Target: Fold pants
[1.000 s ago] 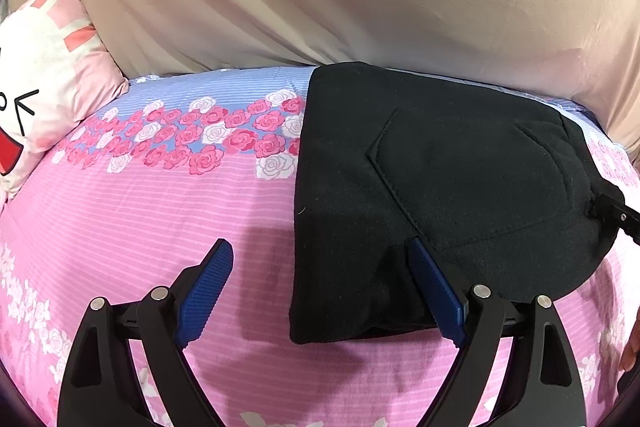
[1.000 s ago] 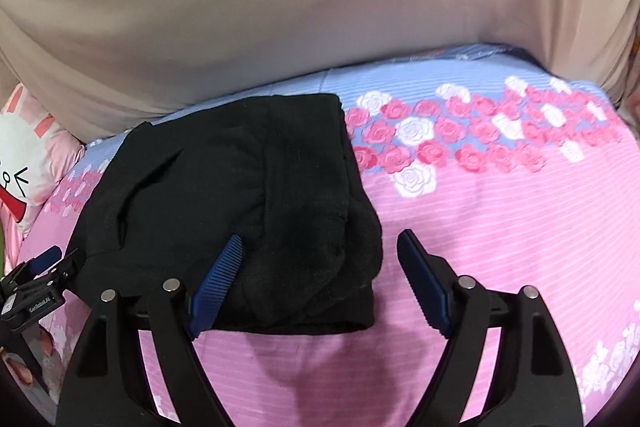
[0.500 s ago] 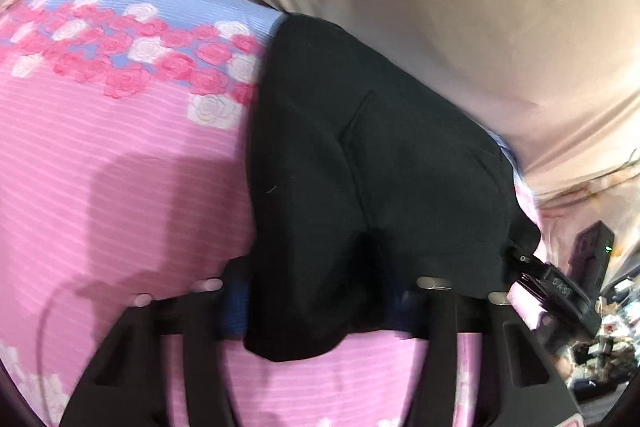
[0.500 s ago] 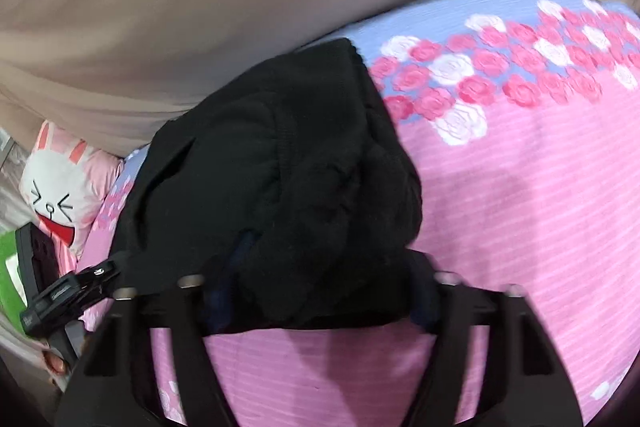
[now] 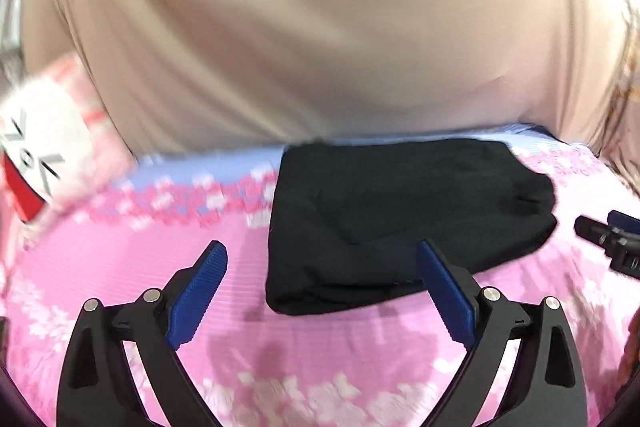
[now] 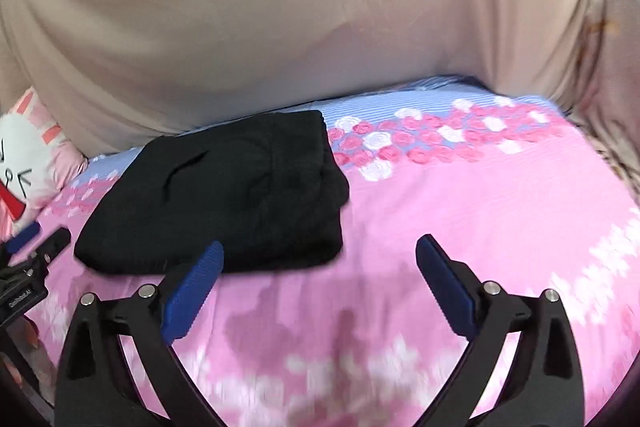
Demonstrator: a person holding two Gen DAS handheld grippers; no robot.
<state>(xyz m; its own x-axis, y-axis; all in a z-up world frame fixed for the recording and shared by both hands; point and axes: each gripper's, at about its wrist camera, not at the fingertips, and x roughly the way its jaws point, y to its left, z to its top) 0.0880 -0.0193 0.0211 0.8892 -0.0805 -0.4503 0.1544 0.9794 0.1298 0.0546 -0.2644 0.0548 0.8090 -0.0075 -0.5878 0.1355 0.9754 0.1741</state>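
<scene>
Nearest to you, your left gripper (image 5: pixel 322 259) has its two blue pads spread wide and the jaws are opening; only the near left corner of the folded pants lies in the gap, and neither pad presses on it, though the right pad sits just at the cloth's front edge. Your right gripper (image 6: pixel 320 253) is the same: jaws opening, pads far apart, and between them only the pink bedsheet (image 6: pixel 460 211), with nothing held. Its left pad overlaps the front edge of the pants in the picture, but I cannot tell if it touches. A little farther, the black pants (image 5: pixel 400 215) lie folded into a thick, compact bundle on the bedsheet, flat and not lifted. In the left wrist view the tip of your right gripper shows at the right border, just beside the bundle but apart from it. Beyond the pants the sheet changes to a band of pink and white roses (image 6: pixel 420 143) on pale blue. A white and pink cartoon pillow (image 5: pixel 44 143) rests at the far left. Behind everything hangs a beige curtain (image 6: pixel 280 7).
</scene>
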